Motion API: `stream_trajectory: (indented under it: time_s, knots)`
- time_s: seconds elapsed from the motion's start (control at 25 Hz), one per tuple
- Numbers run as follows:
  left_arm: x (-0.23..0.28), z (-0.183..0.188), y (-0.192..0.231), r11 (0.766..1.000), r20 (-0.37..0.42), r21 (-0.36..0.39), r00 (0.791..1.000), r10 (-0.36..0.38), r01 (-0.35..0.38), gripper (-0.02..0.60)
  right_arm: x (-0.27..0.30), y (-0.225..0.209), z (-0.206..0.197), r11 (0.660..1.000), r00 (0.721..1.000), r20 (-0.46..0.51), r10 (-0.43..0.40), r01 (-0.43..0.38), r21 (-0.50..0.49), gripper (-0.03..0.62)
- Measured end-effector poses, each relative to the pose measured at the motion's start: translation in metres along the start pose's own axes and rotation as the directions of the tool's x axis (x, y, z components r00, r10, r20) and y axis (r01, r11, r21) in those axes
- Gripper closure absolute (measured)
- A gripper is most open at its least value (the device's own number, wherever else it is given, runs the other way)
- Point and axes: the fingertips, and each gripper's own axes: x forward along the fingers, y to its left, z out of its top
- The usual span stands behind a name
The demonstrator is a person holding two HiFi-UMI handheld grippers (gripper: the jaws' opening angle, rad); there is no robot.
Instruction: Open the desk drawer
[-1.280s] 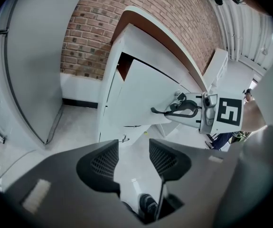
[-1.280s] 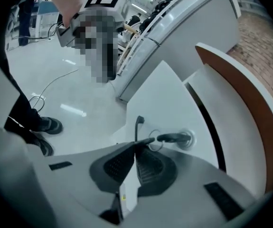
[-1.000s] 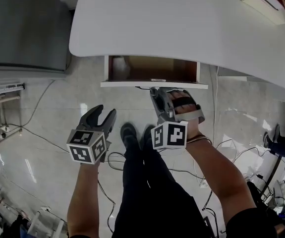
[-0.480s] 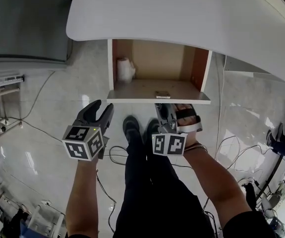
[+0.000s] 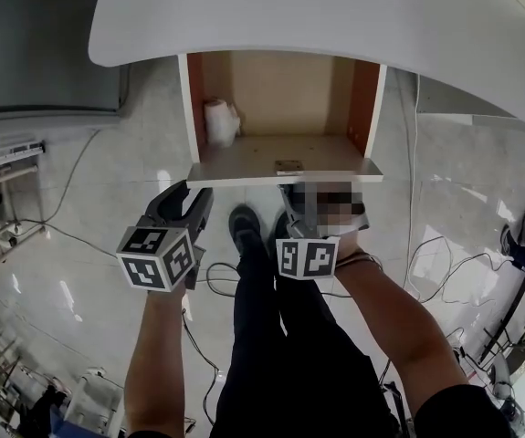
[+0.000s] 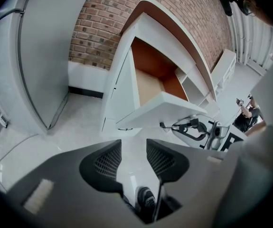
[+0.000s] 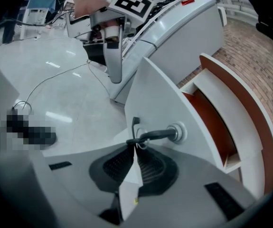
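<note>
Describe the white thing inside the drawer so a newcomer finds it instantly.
Under the white desk, the pulled-out drawer shows a brown wooden inside. The white roll-shaped thing stands against its left side wall; it is the only white item on that brown lining.

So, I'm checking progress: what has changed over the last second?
The white-fronted, brown-lined wooden drawer slid further out from under the white desk, pulled by the right tool, which stays shut on its dark handle. The left tool has just been closing its jaws, with nothing between them. Otherwise unchanged.
</note>
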Motion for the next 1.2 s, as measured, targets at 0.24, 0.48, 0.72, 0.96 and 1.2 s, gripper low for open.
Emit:
stream_trajectory:
  time_s: [0.24,0.48,0.72,0.96,1.2]
  knots:
    - [-0.001,0.011,-0.003,1.000,0.011,-0.005,1.000,-0.001,0.001,0.420,0.005,0.008,-0.004,0.999,0.999,0.021,-0.031,0.031,-0.014,0.571]
    - [-0.001,0.007,0.000,1.000,0.012,-0.017,1.000,0.008,-0.007,0.426,0.005,0.015,-0.002,1.000,0.999,0.038,0.003,-0.003,-0.009,0.571]
    - [-0.007,0.010,-0.005,1.000,0.020,-0.029,1.000,0.002,-0.002,0.428,-0.009,0.016,0.002,0.998,0.995,0.068,0.069,-0.069,0.003,0.477]
    - [-0.021,0.011,-0.020,1.000,-0.017,-0.012,1.000,0.001,-0.001,0.433,-0.056,0.016,0.010,0.983,0.985,0.069,0.161,-0.166,0.074,0.476]
    - [-0.039,0.011,-0.031,1.000,-0.054,0.029,0.999,-0.002,0.004,0.434,-0.090,-0.010,0.026,0.972,0.980,0.108,0.165,-0.180,0.152,0.479]
